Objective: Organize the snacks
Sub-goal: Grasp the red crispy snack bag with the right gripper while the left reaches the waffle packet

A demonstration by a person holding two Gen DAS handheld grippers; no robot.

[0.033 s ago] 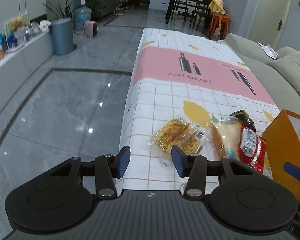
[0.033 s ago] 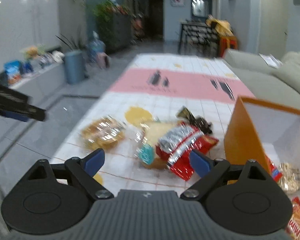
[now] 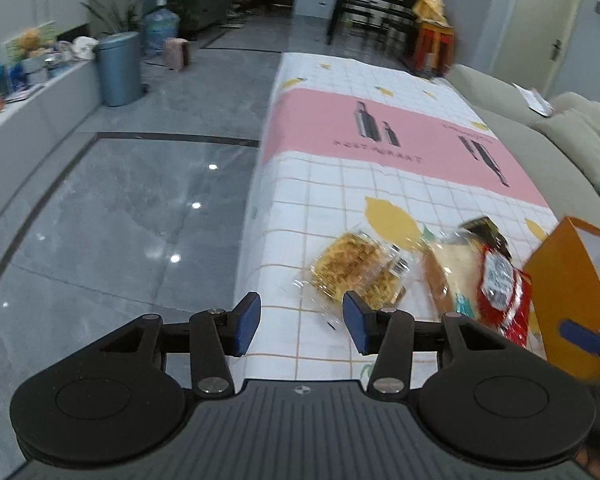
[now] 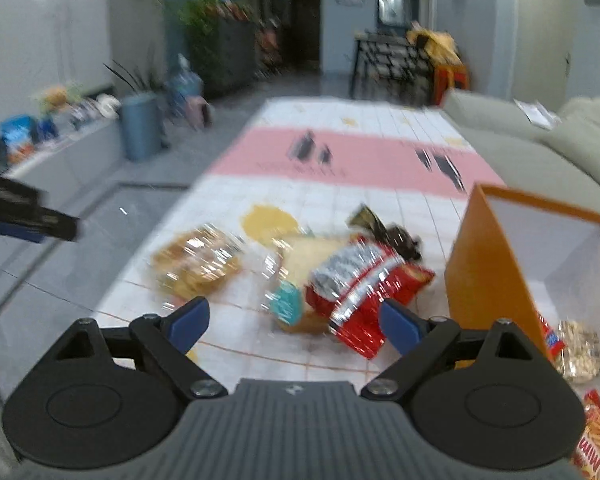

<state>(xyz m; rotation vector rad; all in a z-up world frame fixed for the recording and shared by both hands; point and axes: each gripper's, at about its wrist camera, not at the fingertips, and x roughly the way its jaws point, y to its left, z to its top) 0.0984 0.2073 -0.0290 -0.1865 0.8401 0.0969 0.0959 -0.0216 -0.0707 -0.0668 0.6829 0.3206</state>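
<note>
Left wrist view
- Left gripper [image 3: 302, 322]: released, nothing between the pads, over the table's near left edge.
- Cracker pack [image 3: 356, 274]: on the tablecloth [image 3: 380, 184], just beyond the gripper.
- Bread pack [image 3: 446, 270]: right of it, touching the red bag [image 3: 502, 294].
- Box [image 3: 568, 292]: orange, far right.

Right wrist view
- Right gripper [image 4: 296, 322]: spread wide, empty, near the red bag; blurred.
- Boxed: nut pack [image 4: 580, 352] and two red-orange packs, so partly done.
- Left out: cracker pack, bread pack, red bag, dark wrapper [image 4: 384, 230].
</note>
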